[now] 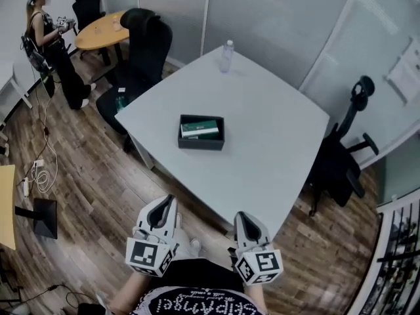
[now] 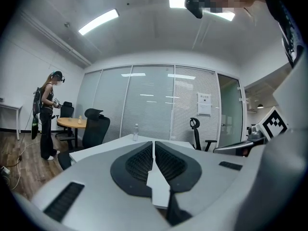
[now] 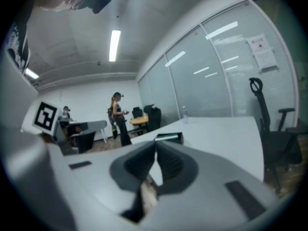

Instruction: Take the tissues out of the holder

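Lying well ahead of the closed, empty jaws (both pairs): tissues (image 1: 199, 128) inside holder (image 1: 201, 143).

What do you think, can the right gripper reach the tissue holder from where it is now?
Probably yes: only bare table lies between the right gripper and the holder, though its shut jaws must open first.
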A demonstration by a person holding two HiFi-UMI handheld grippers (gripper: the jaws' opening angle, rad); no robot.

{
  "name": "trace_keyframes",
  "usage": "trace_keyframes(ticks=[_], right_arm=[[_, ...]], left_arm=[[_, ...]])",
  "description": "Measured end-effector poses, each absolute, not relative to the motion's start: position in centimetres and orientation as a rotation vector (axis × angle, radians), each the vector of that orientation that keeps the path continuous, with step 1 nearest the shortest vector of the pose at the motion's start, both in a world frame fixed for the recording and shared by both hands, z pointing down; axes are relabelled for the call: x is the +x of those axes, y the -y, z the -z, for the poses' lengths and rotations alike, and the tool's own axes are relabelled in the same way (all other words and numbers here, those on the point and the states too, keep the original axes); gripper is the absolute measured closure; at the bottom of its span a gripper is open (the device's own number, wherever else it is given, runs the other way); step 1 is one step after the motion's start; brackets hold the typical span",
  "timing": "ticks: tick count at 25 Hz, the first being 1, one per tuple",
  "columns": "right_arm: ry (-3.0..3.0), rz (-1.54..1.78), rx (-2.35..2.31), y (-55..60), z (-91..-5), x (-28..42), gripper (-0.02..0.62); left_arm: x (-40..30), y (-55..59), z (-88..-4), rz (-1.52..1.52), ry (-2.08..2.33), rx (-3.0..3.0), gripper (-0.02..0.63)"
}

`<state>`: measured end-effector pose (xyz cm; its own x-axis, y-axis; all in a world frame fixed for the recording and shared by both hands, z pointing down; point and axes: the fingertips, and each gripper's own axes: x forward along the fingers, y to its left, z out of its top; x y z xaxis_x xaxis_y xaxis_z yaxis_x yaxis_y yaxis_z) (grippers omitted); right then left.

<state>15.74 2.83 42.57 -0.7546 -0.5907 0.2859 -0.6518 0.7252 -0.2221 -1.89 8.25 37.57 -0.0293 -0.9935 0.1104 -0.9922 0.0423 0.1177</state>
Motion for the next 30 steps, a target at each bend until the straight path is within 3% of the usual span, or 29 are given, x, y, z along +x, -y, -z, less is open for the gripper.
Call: trace_keyframes(ticks=[30], right_arm=[[2.711,-0.501,1.111,3.8,-42.3,9.2,0.560]], left_arm=[[-8.0,-0.2,-37.9,0.024,2.033,2.150,0.568]])
